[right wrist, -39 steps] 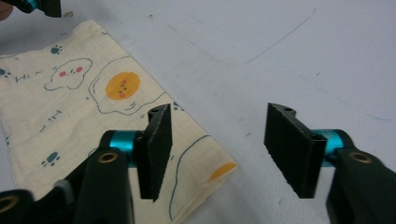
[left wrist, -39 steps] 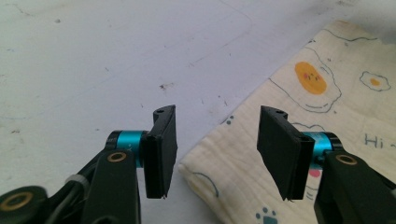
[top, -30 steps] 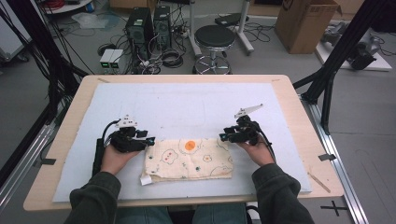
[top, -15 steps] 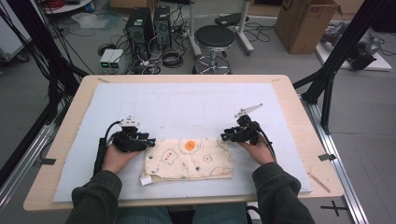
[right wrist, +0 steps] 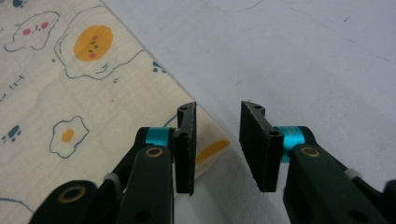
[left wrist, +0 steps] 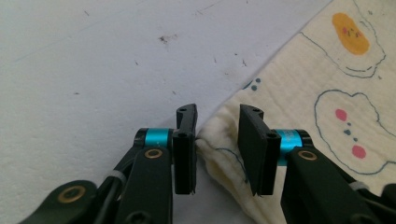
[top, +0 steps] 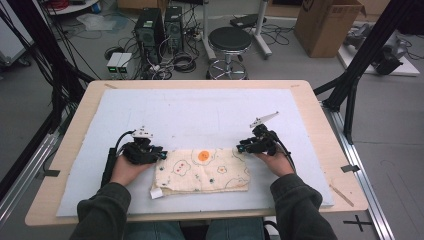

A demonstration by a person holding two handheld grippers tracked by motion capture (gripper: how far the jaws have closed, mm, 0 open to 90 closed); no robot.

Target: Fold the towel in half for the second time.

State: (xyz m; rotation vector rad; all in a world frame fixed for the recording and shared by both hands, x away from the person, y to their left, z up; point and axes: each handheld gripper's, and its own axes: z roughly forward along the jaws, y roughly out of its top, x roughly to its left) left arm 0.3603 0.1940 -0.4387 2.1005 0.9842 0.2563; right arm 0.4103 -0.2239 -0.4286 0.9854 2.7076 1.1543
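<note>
A cream cloth printed with fried eggs lies folded on the white mat near the table's front. My left gripper sits at the cloth's far left corner. In the left gripper view the left gripper has just been closing, and the bunched corner of the cloth lies in the gap, not clearly pinched. My right gripper rests at the far right corner. In the right gripper view the right gripper has also just been closing. The tip of the cloth reaches just past one jaw, with mostly bare mat in the gap.
The mat covers most of the wooden table. A small white tag sticks out at the cloth's near left corner. Beyond the table stand a black stool, computer towers and a cardboard box. Black frame struts rise at both sides.
My left gripper has edged slightly right, closer to the cloth's corner. The right hand and the cloth have stayed in place.
</note>
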